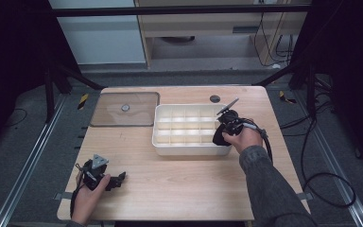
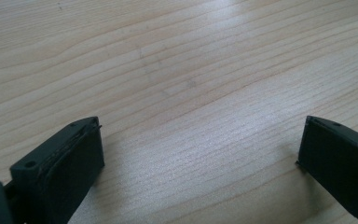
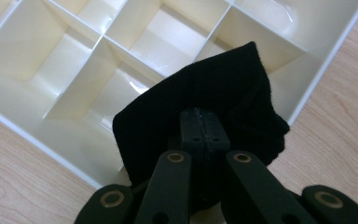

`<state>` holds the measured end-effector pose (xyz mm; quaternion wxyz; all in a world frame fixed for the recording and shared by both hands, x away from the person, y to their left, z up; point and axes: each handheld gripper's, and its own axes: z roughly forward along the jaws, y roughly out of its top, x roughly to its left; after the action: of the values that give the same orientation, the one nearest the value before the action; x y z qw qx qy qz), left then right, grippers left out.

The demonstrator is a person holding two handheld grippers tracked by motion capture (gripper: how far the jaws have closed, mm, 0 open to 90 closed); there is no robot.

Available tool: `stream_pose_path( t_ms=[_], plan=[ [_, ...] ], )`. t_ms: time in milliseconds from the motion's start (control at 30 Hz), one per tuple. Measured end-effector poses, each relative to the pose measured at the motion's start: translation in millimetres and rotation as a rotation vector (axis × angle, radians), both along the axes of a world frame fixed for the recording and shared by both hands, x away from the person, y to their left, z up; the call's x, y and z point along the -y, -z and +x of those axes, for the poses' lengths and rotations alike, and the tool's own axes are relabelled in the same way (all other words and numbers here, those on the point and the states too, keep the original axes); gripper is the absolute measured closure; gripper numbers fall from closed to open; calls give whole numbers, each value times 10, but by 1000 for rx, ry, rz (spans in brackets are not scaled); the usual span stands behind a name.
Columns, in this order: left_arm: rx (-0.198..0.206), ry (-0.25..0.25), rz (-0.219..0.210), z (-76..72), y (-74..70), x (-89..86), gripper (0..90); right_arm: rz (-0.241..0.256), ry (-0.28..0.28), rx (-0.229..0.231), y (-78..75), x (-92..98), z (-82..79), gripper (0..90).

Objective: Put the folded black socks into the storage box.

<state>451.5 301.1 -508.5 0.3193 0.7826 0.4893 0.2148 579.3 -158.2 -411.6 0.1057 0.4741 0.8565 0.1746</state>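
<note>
A white divided organizer box (image 1: 163,145) sits in the middle of the wooden table, its compartments bare. My right gripper (image 1: 223,134) hangs over the box's front right corner, shut on a folded black cloth (image 1: 219,137). In the right gripper view the black cloth (image 3: 223,88) drapes over the jaws above the box's compartments (image 3: 74,70), and the right gripper (image 3: 205,122) is pinched tight on it. My left gripper (image 1: 120,177) rests low on the table near the front left, open. The left gripper (image 2: 200,149) holds nothing, with bare wood between its fingers.
A clear flat lid (image 1: 125,109) with a round knob lies at the table's back left, beside the box. A small dark round hole (image 1: 215,99) is in the tabletop behind the box. Cables trail off the table's right side.
</note>
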Motion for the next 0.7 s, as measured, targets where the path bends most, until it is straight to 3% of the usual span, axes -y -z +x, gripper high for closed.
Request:
stream_pose_path(
  t_ms=[700],
  plan=[
    [1,2,-1,2,1,9,0,-22,-8,-21,70,-15,-50,900]
  ],
)
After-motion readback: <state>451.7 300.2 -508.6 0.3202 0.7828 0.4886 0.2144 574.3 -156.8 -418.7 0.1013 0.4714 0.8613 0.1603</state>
